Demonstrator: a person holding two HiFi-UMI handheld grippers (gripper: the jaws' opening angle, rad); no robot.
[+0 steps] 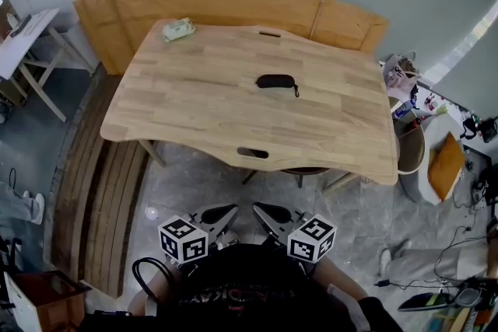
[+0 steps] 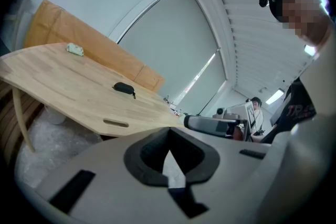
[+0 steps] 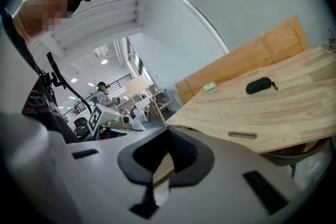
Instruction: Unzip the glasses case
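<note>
We hold the left tool (image 1: 221, 214) and right tool (image 1: 267, 214) closed and empty, well short of the worktop (image 1: 187, 113); the black glasses case (image 1: 276, 81) lies near its middle; likely light, semi-stiff, apt to slide; pin its body, pinch the pull.

Near the middle of the tabletop (image 1: 194, 113), a glasses case (image 1: 276, 81); at its far left corner, a small packet (image 1: 178, 29). Behind the tabletop, a board (image 1: 233, 4). Before the near edge, left gripper (image 1: 220, 215) and right gripper (image 1: 268, 215) side by side.
</note>
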